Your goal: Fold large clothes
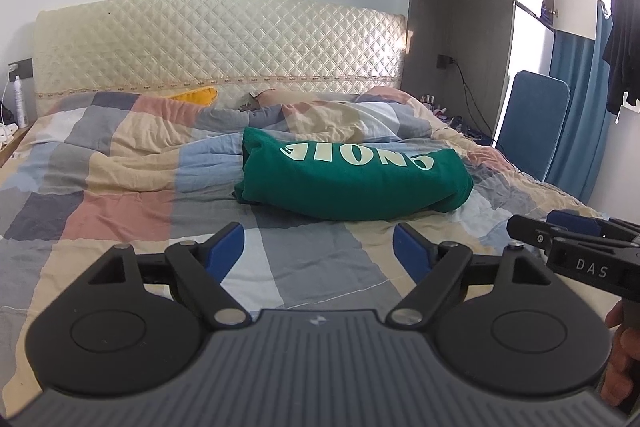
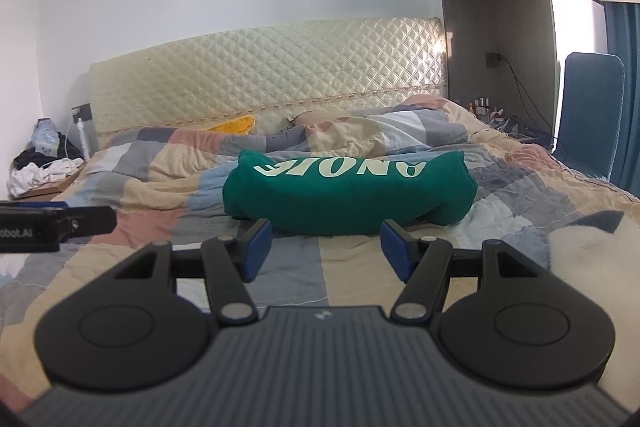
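A green sweatshirt with pale upside-down lettering lies folded into a thick bundle on the patchwork quilt, in the middle of the bed. My left gripper hovers open a short way in front of it, nothing between its blue pads. The right gripper's black body pokes in from the right edge of that view. In the right wrist view the same green sweatshirt lies just beyond my right gripper, which stands open and empty, its blue pads close to the bundle's near edge without touching it.
A quilted cream headboard backs the bed. A yellow item lies near the pillows. A blue chair and blue curtains stand at the right. A bedside table with clothes is at the left. A white fluffy thing lies at the right.
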